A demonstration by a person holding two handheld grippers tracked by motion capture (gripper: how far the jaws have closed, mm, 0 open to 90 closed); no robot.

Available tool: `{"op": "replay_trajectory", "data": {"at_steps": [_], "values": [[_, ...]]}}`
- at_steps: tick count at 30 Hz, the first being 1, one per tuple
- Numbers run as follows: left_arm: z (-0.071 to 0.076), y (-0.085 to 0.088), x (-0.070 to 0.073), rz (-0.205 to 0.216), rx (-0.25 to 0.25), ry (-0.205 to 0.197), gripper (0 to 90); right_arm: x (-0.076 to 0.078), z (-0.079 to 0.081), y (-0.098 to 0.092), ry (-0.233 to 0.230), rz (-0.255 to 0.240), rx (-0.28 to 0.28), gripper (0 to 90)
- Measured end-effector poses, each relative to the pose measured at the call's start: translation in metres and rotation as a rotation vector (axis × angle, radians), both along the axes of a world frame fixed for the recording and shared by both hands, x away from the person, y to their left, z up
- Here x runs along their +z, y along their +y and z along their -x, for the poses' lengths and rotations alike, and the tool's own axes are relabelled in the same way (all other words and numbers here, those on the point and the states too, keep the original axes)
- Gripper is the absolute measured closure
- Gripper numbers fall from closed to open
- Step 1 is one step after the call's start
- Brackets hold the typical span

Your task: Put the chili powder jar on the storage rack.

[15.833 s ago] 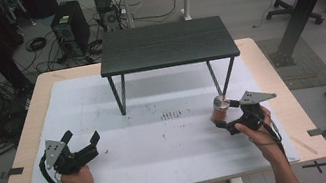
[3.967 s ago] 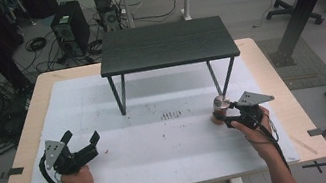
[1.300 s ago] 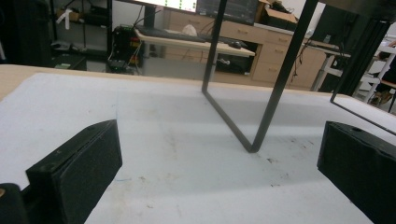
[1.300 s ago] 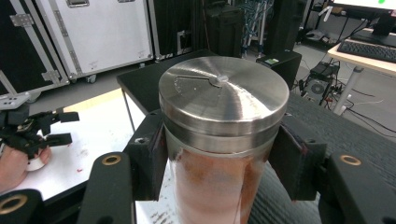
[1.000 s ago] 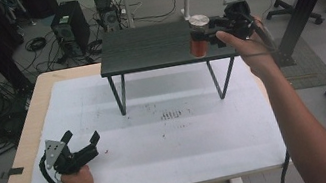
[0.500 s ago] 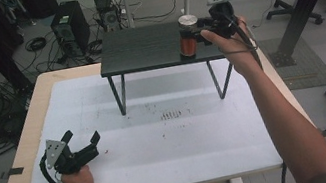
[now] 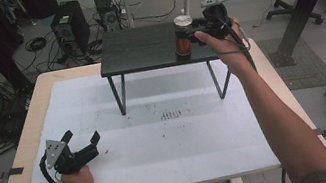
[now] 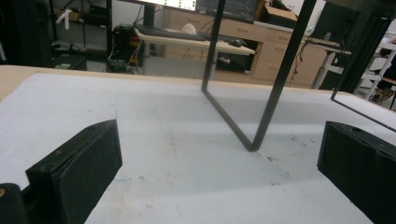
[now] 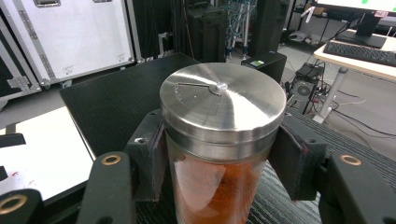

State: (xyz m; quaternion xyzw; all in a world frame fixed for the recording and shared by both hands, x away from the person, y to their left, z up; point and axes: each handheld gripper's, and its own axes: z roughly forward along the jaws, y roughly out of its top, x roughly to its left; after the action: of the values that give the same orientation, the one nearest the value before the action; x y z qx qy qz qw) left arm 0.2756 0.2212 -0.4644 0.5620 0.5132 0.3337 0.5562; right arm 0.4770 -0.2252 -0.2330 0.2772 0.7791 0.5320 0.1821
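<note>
My right tongs (image 9: 219, 163) clamp spice jar (image 9: 222, 140) below steel lid (image 9: 222, 100), keeping it upright over black shelf (image 7: 143, 49). My left tongs (image 7: 82, 146) rest wide open, empty, on surface (image 7: 186, 148).

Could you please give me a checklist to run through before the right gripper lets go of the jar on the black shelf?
1. Grip: the right gripper has both pads against the glass below the lid of the jar: ok.
2. Jar upright: it stands straight in the high view: ok.
3. Lid on: the steel lid sits flat on the jar: ok.
4. Base resting on the black shelf: the underside is hidden, so contact is unproven: cannot tell.
5. Room from the edge: the jar stands near the shelf's front right edge, over the surface: ok, but close.
6. Left gripper: open, low over the white mat, away from the shelf: ok.
</note>
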Motion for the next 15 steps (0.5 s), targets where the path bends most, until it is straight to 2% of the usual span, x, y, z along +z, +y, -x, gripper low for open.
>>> {"op": "replay_trajectory", "data": {"at_steps": [15], "values": [[0.0000, -0.0001, 0.0000, -0.001, 0.000, 0.000, 0.2, -0.0011, 0.0002, -0.0004, -0.004, -0.008, 0.001, 42.7]]}}
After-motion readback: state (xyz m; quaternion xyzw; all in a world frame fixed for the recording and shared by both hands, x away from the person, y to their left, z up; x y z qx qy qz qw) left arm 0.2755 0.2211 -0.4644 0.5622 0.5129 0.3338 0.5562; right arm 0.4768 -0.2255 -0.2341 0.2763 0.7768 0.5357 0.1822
